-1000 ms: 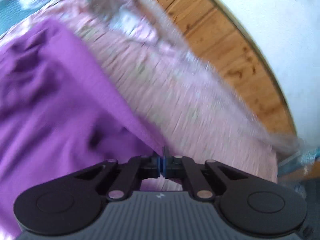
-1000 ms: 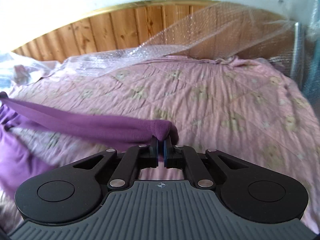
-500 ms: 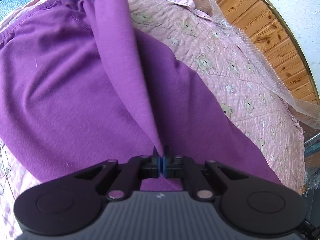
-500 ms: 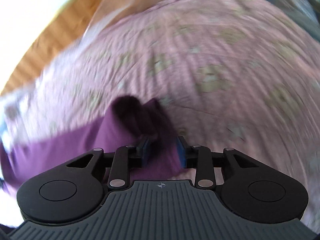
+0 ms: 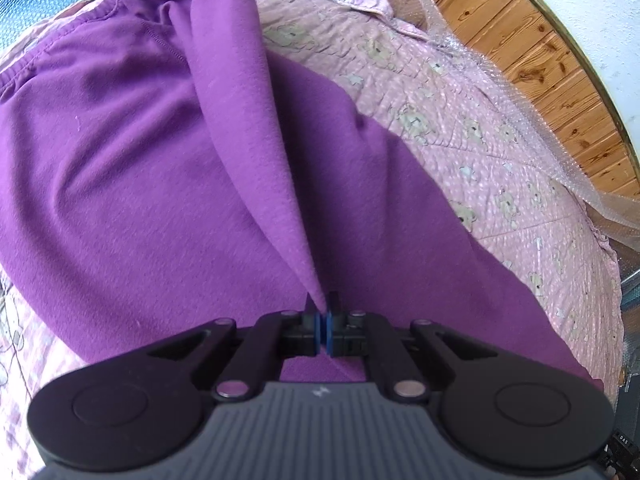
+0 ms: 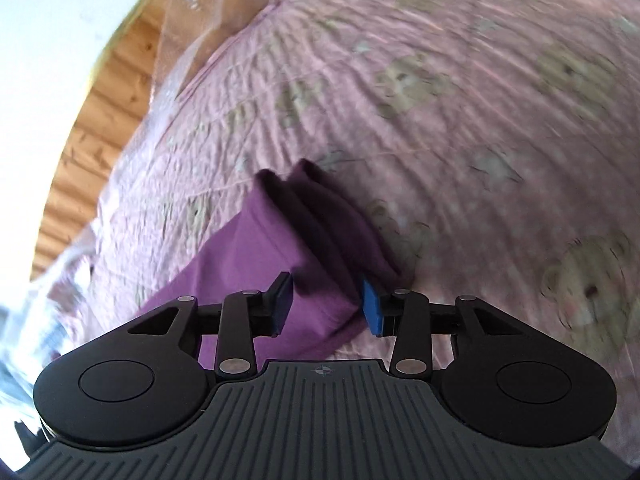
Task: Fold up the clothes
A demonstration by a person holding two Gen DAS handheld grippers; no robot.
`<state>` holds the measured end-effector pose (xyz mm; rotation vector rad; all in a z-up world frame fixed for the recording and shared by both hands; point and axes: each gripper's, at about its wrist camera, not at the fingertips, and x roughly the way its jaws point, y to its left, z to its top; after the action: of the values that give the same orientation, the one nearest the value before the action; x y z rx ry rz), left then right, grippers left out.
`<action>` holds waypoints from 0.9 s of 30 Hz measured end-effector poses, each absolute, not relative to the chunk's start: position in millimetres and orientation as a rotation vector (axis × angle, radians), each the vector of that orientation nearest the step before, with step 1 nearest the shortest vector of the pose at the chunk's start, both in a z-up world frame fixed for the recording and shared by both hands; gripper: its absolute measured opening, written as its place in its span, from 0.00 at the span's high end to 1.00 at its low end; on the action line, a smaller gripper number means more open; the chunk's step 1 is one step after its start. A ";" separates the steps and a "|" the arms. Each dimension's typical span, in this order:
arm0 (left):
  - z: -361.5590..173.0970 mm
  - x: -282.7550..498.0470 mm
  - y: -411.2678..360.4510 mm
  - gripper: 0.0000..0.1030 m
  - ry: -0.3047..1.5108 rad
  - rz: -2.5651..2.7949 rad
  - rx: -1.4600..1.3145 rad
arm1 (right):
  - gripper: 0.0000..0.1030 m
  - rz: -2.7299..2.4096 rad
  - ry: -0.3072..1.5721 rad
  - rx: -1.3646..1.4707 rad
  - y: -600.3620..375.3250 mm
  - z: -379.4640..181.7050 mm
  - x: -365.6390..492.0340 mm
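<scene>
The left claw (image 5: 323,314) is pinched tight on a ridge of the purple garment (image 5: 140,200), a soft fleece that rises from its tips toward 11 o'clock, the body spread beyond over the bed. The right claw (image 6: 326,304) gapes wide, a limp sleeve (image 6: 288,248) lying loose between its pads, its long axis running toward 11 o'clock. Farther off lie the pink quilted bedspread (image 6: 460,100) with bear prints, crinkled bubble wrap (image 5: 460,48) and a wooden headboard (image 5: 520,48).
</scene>
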<state>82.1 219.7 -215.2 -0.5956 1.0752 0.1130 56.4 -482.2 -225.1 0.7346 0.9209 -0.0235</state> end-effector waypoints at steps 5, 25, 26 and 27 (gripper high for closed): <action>-179.1 69.1 218.9 0.98 0.939 0.067 -0.619 | 0.98 0.002 0.863 0.603 -478.0 -182.3 62.2; -192.5 67.1 209.4 0.97 0.936 0.125 -0.629 | 0.60 0.027 0.861 1.005 -522.1 -227.9 40.5; -189.7 71.0 208.1 0.97 0.926 0.118 -0.624 | 0.60 0.025 0.861 1.038 -524.0 -233.0 38.6; -186.8 75.0 206.7 0.97 0.917 0.112 -0.620 | 0.60 0.023 0.861 1.072 -525.9 -238.1 36.7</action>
<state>75.0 206.7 -186.8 -0.6198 0.9167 0.1116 36.7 -525.9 -238.1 1.0719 0.8605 0.0227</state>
